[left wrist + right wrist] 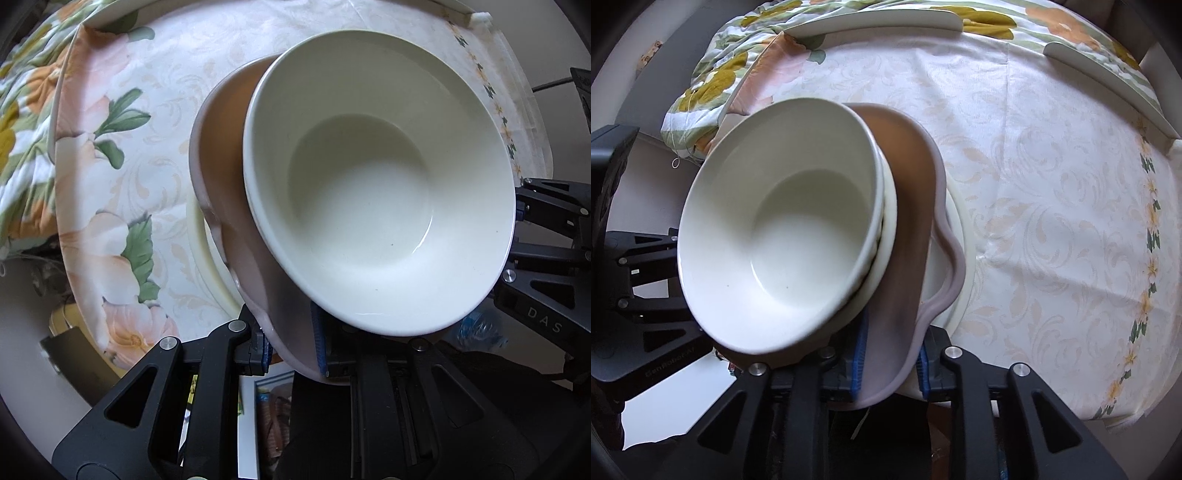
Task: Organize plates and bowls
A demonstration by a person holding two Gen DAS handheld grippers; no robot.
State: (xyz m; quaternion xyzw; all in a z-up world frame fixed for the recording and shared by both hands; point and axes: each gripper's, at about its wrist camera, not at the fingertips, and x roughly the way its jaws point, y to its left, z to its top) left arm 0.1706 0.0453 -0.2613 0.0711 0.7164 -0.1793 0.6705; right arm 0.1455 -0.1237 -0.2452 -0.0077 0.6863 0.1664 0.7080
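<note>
A stack of dishes is held between both grippers above the table. On top sits a white bowl (373, 177), also in the right wrist view (775, 225), nested in a second white bowl (886, 236). Under them is a mauve wavy-rimmed plate (229, 177) (908, 229), and below that a cream plate (207, 258) (956, 251). My left gripper (291, 354) is shut on the plates' rim at one side. My right gripper (892, 365) is shut on the plates' rim at the opposite side. Each gripper shows in the other's view, the right (546, 258) and the left (639, 280).
The round table carries a pale patterned cloth (1052, 184) with floral borders. A bunched floral cloth (22, 122) lies at the far edge. Two white chair backs (882, 18) (1108, 77) stand against the table's far side. The floor shows below the table edge.
</note>
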